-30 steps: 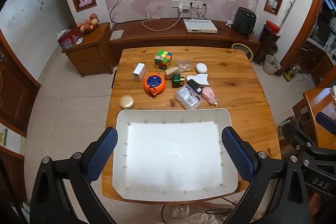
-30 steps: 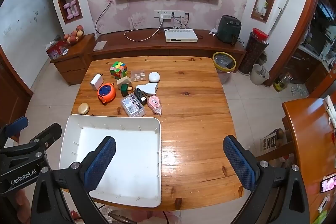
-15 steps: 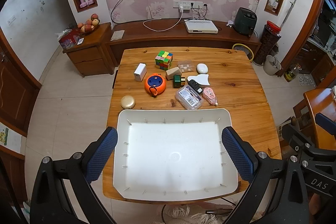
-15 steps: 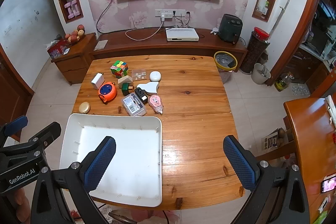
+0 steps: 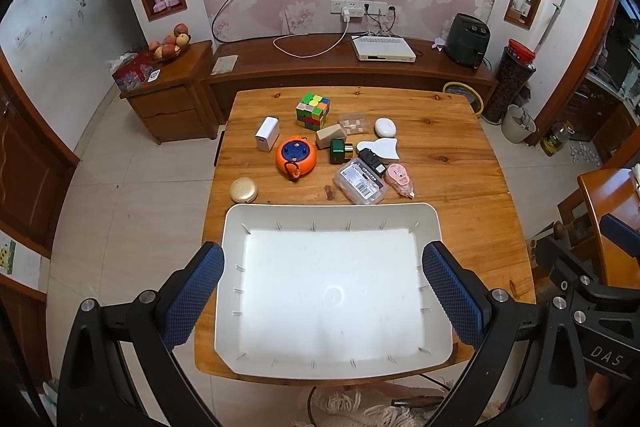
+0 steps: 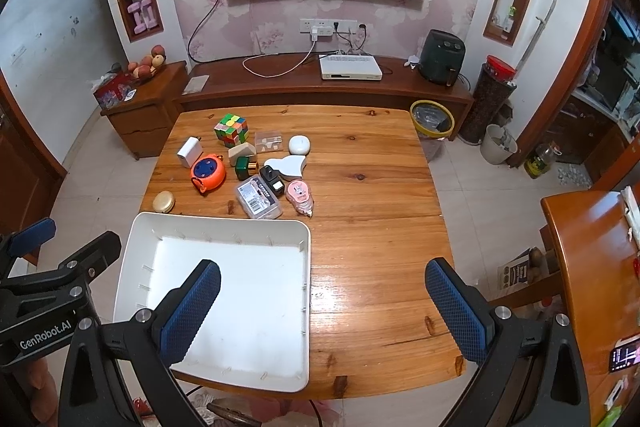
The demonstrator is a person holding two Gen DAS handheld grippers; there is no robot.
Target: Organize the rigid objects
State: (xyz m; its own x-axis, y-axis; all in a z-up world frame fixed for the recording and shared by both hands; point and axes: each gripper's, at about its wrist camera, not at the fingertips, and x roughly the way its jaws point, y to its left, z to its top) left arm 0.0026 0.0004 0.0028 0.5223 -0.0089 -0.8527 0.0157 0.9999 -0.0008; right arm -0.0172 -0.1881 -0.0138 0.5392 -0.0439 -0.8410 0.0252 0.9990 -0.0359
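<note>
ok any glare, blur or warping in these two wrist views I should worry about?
Left wrist view: the white tray floor is blown out, its surface detail lost; table items stay sharp. Right wrist view: a bright glare patch on the table beside the tray. Both views: strong fisheye bending of walls and table edges, with dark vignette corners. No motion blur in either.

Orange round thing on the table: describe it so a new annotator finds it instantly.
Start at the wooden table and the white tray on its near edge. Beyond the tray lies a cluster of small items; the orange reel sits on that cluster's left side, right of the white charger block. It is the only round orange item, with a blue face and a clip loop pointing toward the tray.
</note>
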